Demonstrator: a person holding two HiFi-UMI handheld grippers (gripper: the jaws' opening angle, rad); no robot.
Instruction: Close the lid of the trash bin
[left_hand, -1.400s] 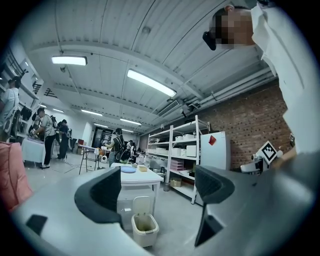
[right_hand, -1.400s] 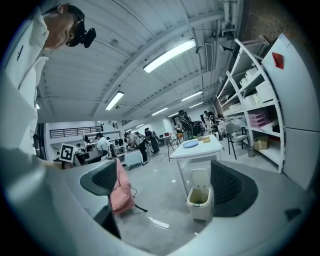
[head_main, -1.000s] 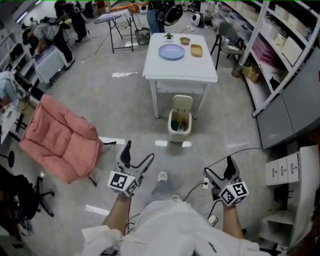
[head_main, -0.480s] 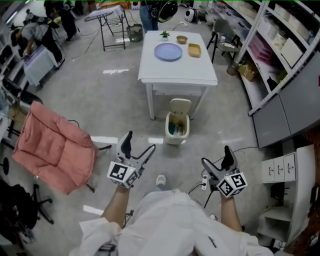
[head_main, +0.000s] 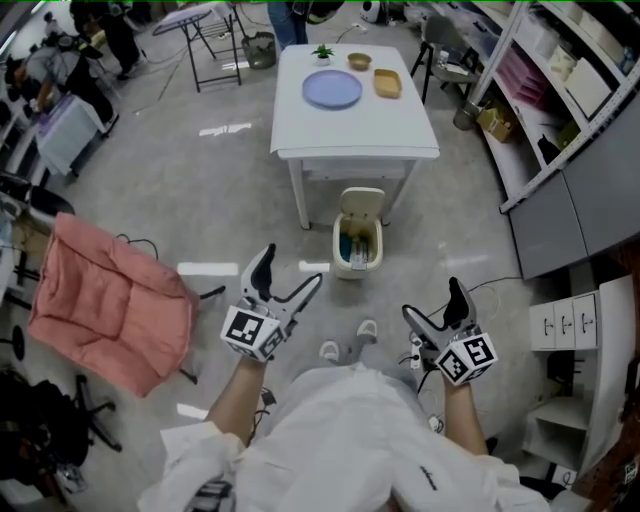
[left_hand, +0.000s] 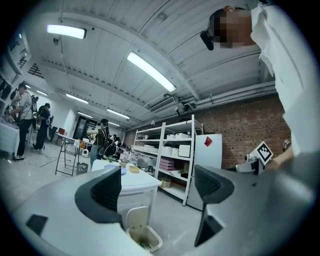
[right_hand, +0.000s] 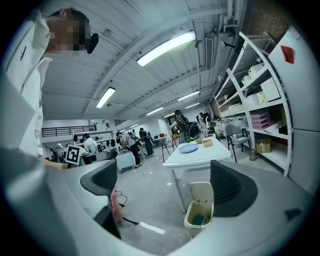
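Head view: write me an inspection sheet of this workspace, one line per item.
Surface: grey floor with white tape marks.
Job's things: trash bin stands on the floor at the near side of the white table; its lid is up and there are contents inside.
Clutter: blue plate, bowl, tan tray and small plant on the table; pink cushion at left.
Grippers: left claw and right claw are both open, empty and well short of the bin.
Cables: floor cable by the right claw; another beside the cushion.
Surroundings: shelving at right; people at far left.
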